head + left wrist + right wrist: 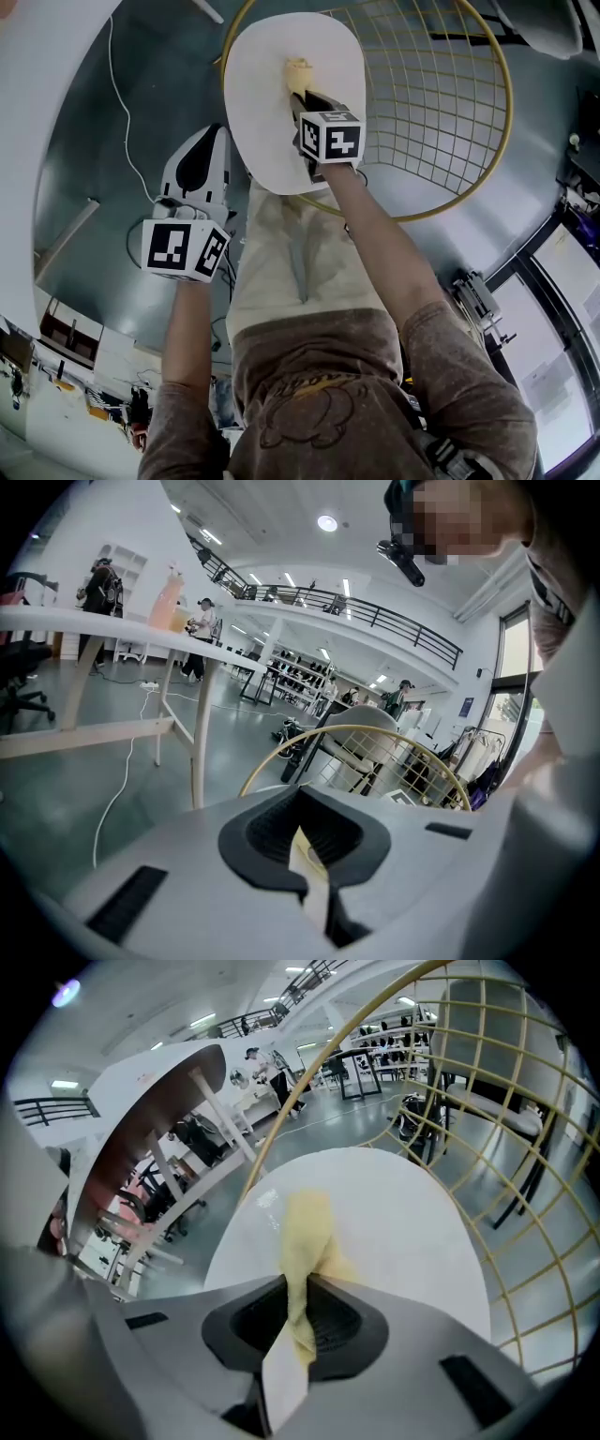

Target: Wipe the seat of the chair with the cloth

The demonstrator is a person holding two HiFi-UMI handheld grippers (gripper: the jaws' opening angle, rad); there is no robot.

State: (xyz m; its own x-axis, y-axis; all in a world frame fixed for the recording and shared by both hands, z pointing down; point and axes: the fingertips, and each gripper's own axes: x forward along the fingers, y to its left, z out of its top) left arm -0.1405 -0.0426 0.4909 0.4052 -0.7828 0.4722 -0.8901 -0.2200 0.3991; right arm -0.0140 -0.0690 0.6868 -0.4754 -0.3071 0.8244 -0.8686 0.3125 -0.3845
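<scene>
Pinches the yellow cloth point(305, 1232) tight in the right tool point(298, 1321), free end trailing forward onto the white seat point(262, 122) at upper centre of the head view, so the rag can drag across the surface. Reaches in over the seat's near edge, with the wire backrest point(441, 103) off at upper right. Holds the left tool point(314, 846) at mid left, pressed together on nothing and off the seat, probably to stay out of the wiping path. Looks mid-wipe, with most of the seat likely left to cover.
</scene>
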